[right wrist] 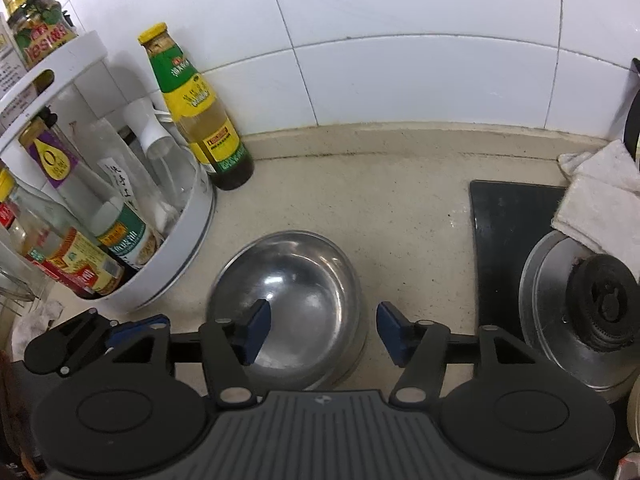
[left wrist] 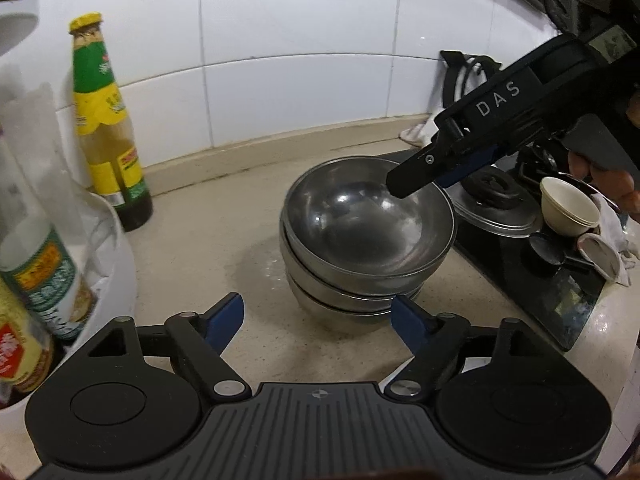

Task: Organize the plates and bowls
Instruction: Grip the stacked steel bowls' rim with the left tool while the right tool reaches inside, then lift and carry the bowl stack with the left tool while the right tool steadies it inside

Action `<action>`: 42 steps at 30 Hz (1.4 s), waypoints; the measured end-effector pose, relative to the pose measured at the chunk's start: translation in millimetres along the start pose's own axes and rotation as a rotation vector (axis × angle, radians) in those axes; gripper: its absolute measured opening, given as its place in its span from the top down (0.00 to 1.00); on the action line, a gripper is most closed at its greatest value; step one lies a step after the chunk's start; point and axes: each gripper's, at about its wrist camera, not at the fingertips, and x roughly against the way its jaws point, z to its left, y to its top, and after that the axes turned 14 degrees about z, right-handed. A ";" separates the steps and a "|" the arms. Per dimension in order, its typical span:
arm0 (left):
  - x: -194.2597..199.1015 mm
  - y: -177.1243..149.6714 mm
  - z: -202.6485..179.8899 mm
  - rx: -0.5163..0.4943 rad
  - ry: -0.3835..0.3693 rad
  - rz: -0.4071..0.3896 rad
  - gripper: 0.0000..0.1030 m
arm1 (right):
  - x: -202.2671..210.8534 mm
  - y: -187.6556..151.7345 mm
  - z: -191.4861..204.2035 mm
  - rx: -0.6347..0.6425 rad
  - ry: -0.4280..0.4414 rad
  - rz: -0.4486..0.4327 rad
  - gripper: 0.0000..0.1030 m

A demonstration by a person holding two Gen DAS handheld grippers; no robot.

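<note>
A stack of three steel bowls (left wrist: 368,236) stands on the beige counter (left wrist: 208,248); it also shows in the right wrist view (right wrist: 296,292). My left gripper (left wrist: 318,318) is open and empty, just in front of the stack's base. My right gripper (right wrist: 322,330) is open and empty, hovering over the top bowl: its left finger is over the bowl's inside, its right finger is outside the rim. In the left wrist view it (left wrist: 424,178) reaches in from the right over the far rim.
A sauce bottle (left wrist: 106,120) stands by the tiled wall. A white condiment rack (right wrist: 120,216) with several bottles is at left. A black gas hob (right wrist: 516,240) with burner (right wrist: 608,304), a white cloth (right wrist: 600,196) and a small cream cup (left wrist: 568,206) are at right.
</note>
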 end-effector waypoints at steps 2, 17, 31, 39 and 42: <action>-8.3 -0.7 0.7 -0.018 -0.016 -0.005 0.15 | -5.0 1.2 -3.9 -0.005 0.019 0.016 0.45; -71.1 9.3 5.6 -0.121 -0.178 -0.020 0.02 | -52.4 16.1 -30.8 -0.016 0.179 0.093 0.44; -98.0 23.2 -6.7 -0.156 -0.114 0.009 0.00 | -89.3 39.0 -54.3 -0.011 0.318 0.136 0.39; -106.0 29.2 -21.2 -0.144 -0.027 0.014 0.00 | -94.9 33.2 -62.0 -0.069 0.360 0.110 0.37; -105.4 29.2 -28.1 -0.127 -0.008 0.014 0.00 | -92.6 31.9 -59.9 -0.066 0.348 0.097 0.39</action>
